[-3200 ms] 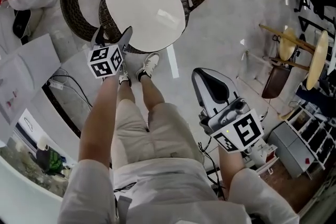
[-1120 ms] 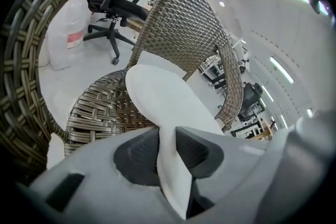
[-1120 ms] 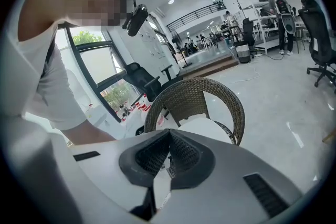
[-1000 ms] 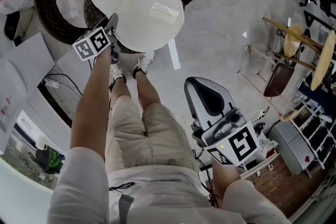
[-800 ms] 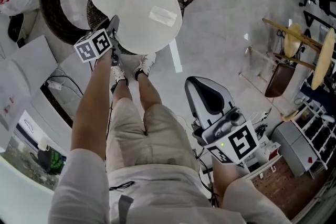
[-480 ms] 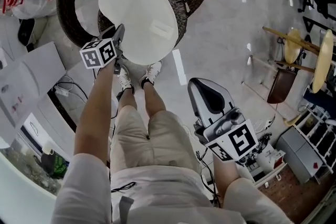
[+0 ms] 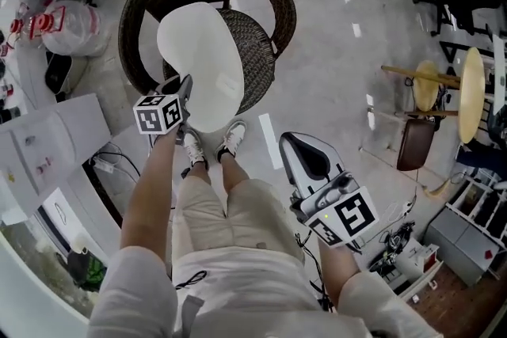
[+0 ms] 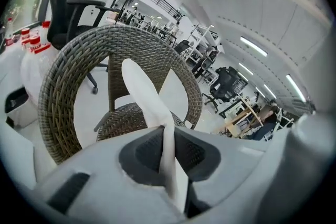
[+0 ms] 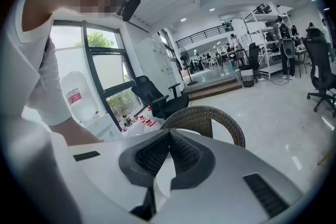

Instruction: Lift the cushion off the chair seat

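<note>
The white round cushion (image 7: 198, 59) is tipped up on edge above the brown wicker chair (image 7: 257, 51), its near rim clear of the woven seat. My left gripper (image 7: 184, 88) is shut on that near rim. In the left gripper view the cushion (image 8: 143, 89) runs up from between the pads of the left gripper (image 8: 167, 129), in front of the chair's back hoop (image 8: 79, 57). My right gripper (image 7: 299, 142) hangs to the right of the person's legs, apart from the cushion. Its jaws meet with nothing in them, as the right gripper (image 9: 169, 132) also shows in its own view, facing the chair (image 9: 210, 115).
The person's shoes (image 7: 212, 148) stand just in front of the chair. A white table with papers (image 7: 47, 131) and floor cables (image 7: 107, 164) lie at the left. A plastic bag with bottles (image 7: 71, 21) sits at the far left. Wooden stools (image 7: 463, 87) stand at the right.
The left gripper has risen with the cushion's rim, and the cushion has tipped from nearly flat to steeply on edge, uncovering the woven seat. The right gripper has risen too, still shut and empty.
</note>
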Motion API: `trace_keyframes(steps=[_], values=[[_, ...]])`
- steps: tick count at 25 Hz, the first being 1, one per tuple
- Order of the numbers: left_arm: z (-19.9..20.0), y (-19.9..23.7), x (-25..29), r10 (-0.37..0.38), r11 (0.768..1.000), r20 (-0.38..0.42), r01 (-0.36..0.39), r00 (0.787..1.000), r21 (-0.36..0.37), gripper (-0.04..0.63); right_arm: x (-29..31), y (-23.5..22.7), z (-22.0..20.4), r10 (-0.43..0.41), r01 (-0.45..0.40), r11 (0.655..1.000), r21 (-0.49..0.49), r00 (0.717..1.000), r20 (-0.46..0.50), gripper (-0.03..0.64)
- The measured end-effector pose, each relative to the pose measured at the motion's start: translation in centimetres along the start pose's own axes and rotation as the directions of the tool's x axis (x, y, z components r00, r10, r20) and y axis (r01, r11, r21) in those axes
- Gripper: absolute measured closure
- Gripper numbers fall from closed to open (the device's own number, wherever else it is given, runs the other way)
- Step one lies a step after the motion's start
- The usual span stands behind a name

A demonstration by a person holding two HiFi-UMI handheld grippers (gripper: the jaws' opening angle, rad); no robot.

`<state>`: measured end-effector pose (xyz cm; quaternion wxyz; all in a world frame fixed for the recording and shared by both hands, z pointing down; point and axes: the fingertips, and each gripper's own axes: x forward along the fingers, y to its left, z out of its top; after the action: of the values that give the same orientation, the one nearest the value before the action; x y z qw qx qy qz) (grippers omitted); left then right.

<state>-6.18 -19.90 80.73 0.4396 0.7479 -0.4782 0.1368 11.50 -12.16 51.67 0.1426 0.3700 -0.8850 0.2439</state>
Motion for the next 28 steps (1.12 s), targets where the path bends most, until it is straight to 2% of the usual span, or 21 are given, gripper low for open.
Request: trace_keyframes(steps=[4, 11, 18, 28], values=[[0.9, -2.1, -3.1, -0.01, 0.999, -0.01, 0.01, 1.0, 0.045, 0.554, -1.5, 1.8, 3.0, 0.005, -0.003, 0.999, -0.036, 0.999, 0.038, 0.615], [4.5, -4.5, -7.7, -0.007, 0.998, 0.055, 0.004, 0.998, 0.063, 0.554, -3.9, 3.6, 8.0, -0.001, 0.016, 0.994, -0.108, 0.991, 0.135, 0.615], [6.6, -6.5, -11.8, 0.012, 0.995, 0.089, -0.02, 0.996, 0.099, 0.555, -6.3, 5.0, 11.2, -0.004, 0.034, 0.99, -0.138, 0.977, 0.212, 0.615], [11.2, -8.1, -16.3, 0.022, 0.988, 0.178, -0.049, 0.984, 0.149, 0.554, -8.5, 5.2, 14.7, -0.007, 0.061, 0.983, -0.172, 0.954, 0.3, 0.615]])
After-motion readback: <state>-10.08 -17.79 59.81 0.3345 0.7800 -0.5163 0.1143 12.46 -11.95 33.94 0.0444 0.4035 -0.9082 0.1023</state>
